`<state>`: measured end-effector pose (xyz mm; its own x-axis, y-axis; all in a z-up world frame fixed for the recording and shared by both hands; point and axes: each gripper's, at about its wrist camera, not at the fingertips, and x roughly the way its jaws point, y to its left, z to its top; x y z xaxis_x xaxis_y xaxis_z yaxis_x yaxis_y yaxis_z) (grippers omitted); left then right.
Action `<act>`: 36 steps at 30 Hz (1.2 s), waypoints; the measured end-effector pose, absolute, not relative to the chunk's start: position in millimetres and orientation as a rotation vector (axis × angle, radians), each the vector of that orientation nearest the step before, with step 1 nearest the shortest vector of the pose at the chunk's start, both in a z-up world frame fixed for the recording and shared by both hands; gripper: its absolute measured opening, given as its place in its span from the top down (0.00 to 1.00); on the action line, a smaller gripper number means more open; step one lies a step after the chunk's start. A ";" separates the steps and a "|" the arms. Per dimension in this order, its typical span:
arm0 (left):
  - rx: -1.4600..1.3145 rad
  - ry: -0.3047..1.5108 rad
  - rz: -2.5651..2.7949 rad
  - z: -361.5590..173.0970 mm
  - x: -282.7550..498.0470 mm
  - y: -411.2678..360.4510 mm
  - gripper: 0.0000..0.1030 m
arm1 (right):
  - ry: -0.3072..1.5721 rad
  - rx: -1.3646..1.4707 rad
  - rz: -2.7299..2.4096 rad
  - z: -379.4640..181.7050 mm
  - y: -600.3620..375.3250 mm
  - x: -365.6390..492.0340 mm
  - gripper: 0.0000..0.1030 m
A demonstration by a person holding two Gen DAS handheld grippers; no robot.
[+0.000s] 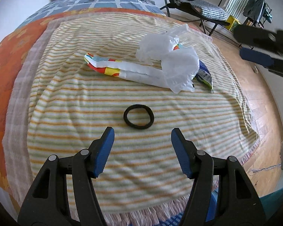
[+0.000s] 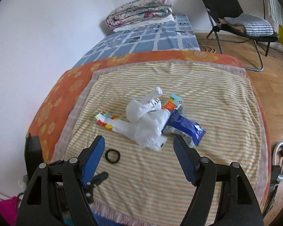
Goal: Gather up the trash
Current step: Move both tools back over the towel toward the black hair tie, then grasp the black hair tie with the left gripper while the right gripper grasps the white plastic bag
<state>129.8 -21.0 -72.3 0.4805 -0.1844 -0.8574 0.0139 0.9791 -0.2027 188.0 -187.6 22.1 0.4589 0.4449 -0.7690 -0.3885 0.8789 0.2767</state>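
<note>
A heap of trash lies on a striped towel (image 1: 122, 179) on the bed: a crumpled white plastic bag (image 1: 171, 60) (image 2: 149, 124), a long white wrapper with a coloured end (image 1: 111, 66) (image 2: 111, 122), a blue snack wrapper (image 2: 184, 126) (image 1: 204, 75) and an orange carton piece (image 2: 172, 104). A black hair tie (image 1: 138, 118) (image 2: 112, 156) lies in front of the heap. My left gripper (image 1: 142, 135) is open, just short of the hair tie. My right gripper (image 2: 138, 143) is open, above the near edge of the heap; it also shows at the right of the left wrist view (image 1: 254, 49).
The towel (image 2: 179, 179) covers an orange flowered sheet (image 2: 52, 101) beside a white wall. Folded quilts (image 2: 139, 9) lie on a blue checked cover at the bed's far end. A black folding chair (image 2: 235, 18) stands on the wooden floor at right. A ring light (image 2: 281, 165) stands by the bed.
</note>
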 end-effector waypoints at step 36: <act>-0.192 1.060 -0.112 -96.4 163.1 -3.4 0.95 | 1.183 0.219 0.466 -67.7 -134.9 299.6 0.28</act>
<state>163.1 -3.4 -96.4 0.4856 -0.1837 -0.8547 -0.0005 0.9776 -0.2104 299.6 -134.9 -67.7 0.2979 0.4600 -0.8365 -0.2348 0.8846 0.4028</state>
